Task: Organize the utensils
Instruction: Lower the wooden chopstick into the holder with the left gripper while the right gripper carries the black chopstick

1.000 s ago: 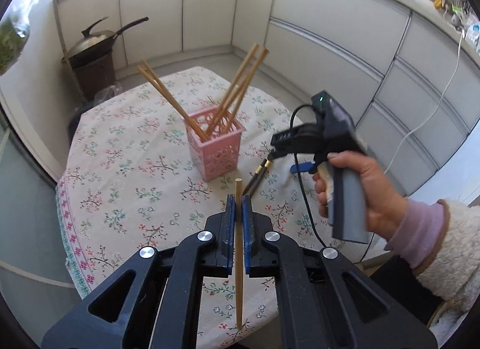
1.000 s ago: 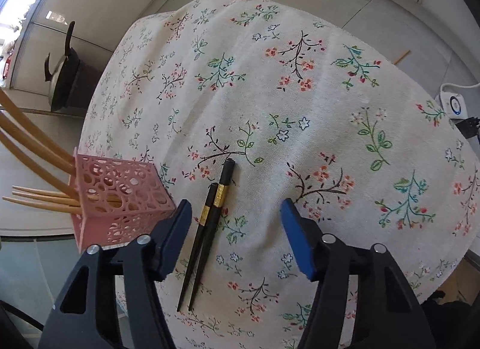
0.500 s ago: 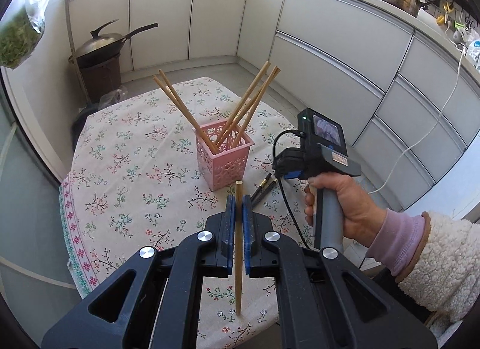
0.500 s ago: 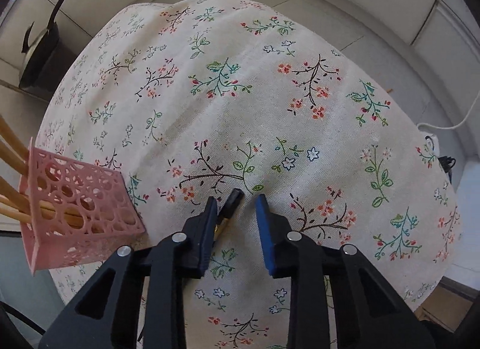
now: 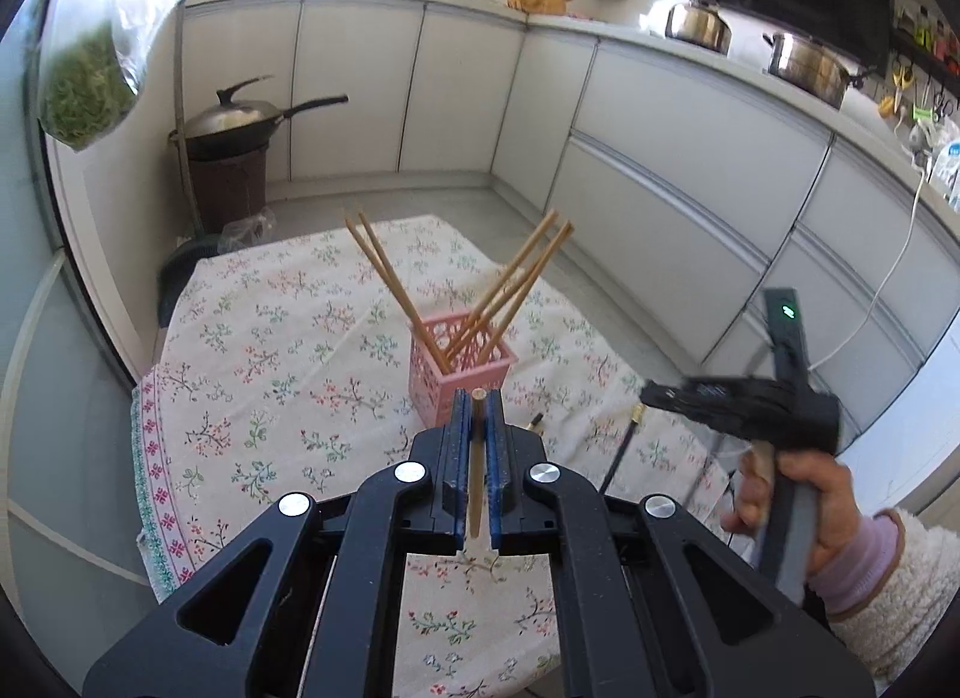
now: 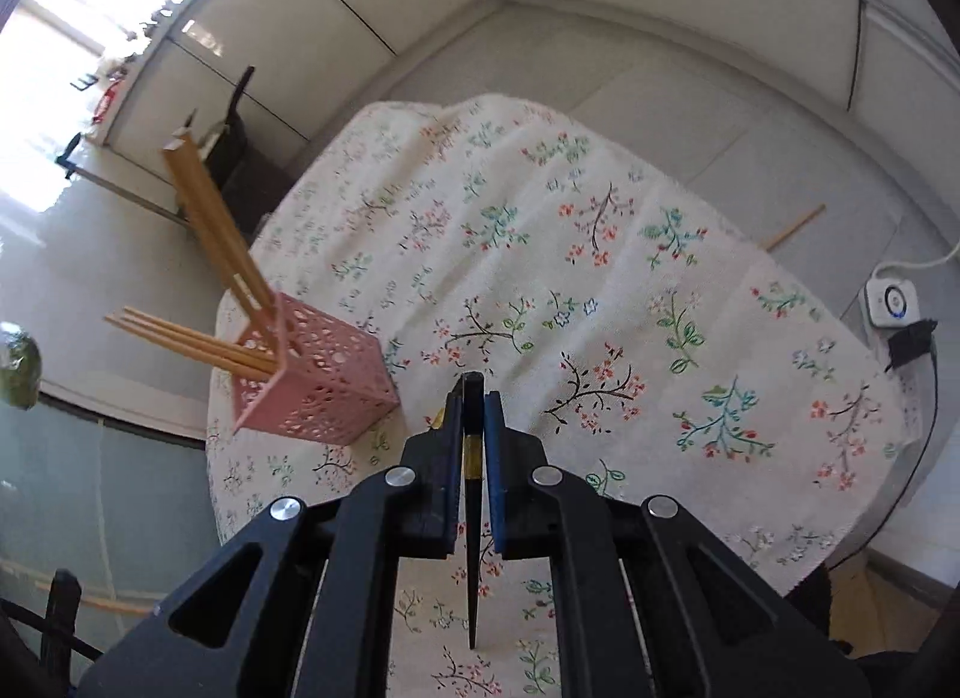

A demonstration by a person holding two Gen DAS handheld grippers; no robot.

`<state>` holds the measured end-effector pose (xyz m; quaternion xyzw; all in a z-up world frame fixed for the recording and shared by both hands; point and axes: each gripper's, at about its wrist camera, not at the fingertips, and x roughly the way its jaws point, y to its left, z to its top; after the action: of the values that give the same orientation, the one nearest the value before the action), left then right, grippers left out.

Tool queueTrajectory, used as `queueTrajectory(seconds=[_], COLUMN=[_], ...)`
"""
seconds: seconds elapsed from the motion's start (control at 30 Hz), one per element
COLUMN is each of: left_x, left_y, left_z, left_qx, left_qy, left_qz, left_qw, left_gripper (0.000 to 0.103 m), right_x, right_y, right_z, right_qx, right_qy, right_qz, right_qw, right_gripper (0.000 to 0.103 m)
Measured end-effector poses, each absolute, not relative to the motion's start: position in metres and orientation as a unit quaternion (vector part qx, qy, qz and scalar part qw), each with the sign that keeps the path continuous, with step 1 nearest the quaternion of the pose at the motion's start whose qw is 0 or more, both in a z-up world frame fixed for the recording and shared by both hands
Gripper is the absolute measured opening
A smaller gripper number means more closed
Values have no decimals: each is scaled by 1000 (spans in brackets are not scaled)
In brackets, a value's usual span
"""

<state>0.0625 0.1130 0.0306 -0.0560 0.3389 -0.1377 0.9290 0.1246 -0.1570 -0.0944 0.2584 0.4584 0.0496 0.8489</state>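
Your left tongs (image 5: 478,398) are clamped on a wooden chopstick (image 5: 476,470), its blunt end just past the tips; your right tongs (image 6: 474,398) are clamped on a black chopstick (image 6: 472,524), which runs back between the jaws with its thin point toward you. The pink holder (image 5: 459,377) stands on the floral-clothed counter (image 5: 270,374), ahead of the left tongs, with other wooden chopsticks (image 5: 510,290) leaning out of it to both sides. A second black chopstick (image 5: 618,452) seems to lie on the cloth near the holder; one stray stick (image 6: 792,227) lies on the floor. For the drop, I judge you should carry one stick at a time above the holder's open top; tilt it near upright, thin end down; aim for a gap between the leaning sticks; release only once the tip is inside, lest it bounce out or tip the light holder.
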Motion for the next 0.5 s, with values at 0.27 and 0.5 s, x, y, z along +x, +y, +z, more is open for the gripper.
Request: queueTrajectory(seconds=[0.27, 0.5], left_x=[61, 80], left_y=[102, 86], left_z=[68, 107], left_qx=[-75, -73], left_qy=[274, 228], left_qz=[-122, -107], left_qw=[951, 965], left_gripper=[4, 4], right_x=[72, 64], right_y=[-162, -169], right_z=[-38, -4], right_qx=[226, 232], right_qy=[389, 348], right_qz=[99, 122], right_qw=[888, 900], right_gripper=[7, 7])
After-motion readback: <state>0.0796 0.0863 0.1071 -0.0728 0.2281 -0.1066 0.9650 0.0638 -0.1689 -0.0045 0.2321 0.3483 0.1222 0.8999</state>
